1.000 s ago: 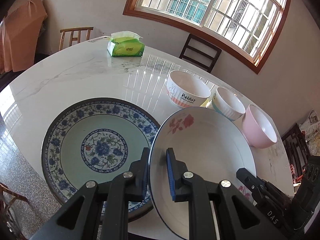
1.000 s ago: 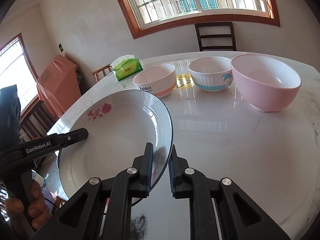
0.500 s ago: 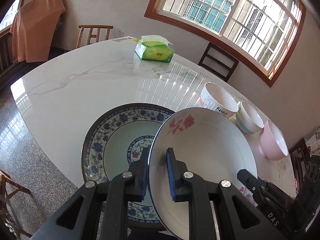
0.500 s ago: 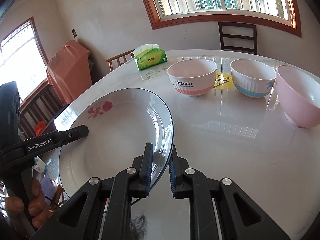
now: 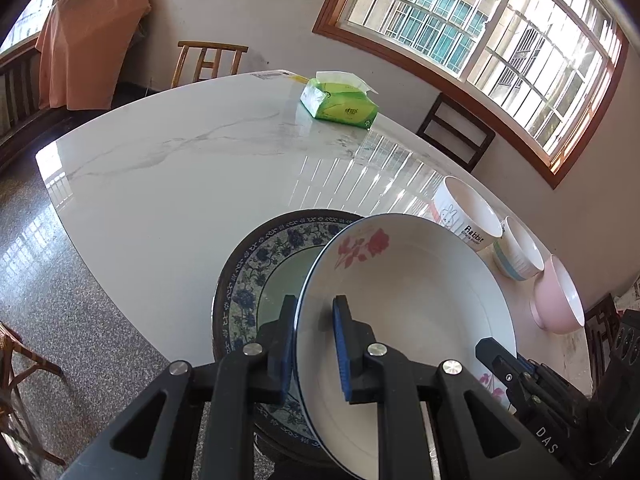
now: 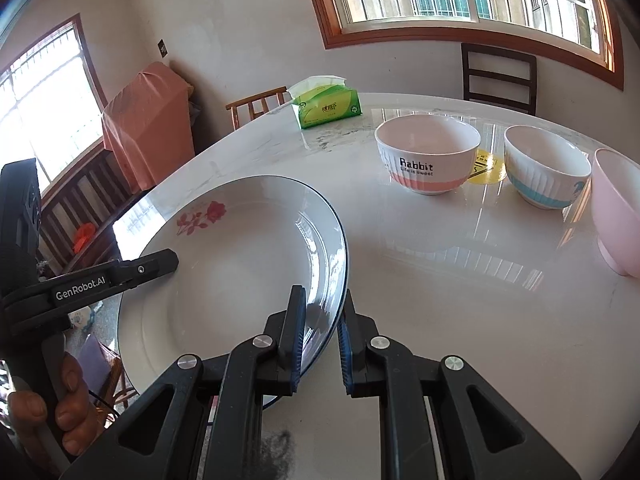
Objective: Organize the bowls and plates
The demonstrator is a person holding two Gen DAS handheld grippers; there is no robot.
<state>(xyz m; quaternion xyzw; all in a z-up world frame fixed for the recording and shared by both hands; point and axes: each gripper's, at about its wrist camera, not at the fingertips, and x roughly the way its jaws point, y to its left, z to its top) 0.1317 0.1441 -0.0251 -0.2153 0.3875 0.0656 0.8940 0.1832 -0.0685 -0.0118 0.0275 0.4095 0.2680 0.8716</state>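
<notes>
Both grippers hold a white plate with red flowers [image 5: 404, 288], lifted and tilted above the table. My left gripper [image 5: 314, 320] is shut on its near left rim. My right gripper [image 6: 322, 320] is shut on its opposite rim; the plate also shows in the right wrist view [image 6: 240, 264]. Under the white plate lies a blue-and-white patterned plate [image 5: 260, 272] on the marble table [image 5: 180, 176], partly hidden. A "Rabbit" bowl [image 6: 428, 158], a white bowl with a blue band [image 6: 546, 172] and a pink bowl [image 6: 618, 212] stand in a row to the right.
A green tissue pack [image 5: 340, 104] sits at the table's far side. Wooden chairs [image 5: 210, 62] stand around the table. A yellow sticker [image 6: 486, 166] lies between the bowls. The table's near edge [image 5: 100, 264] runs close beside the patterned plate.
The white plate, held by both grippers, has shifted left over the patterned plate, covering more of it. Both grips are unchanged.
</notes>
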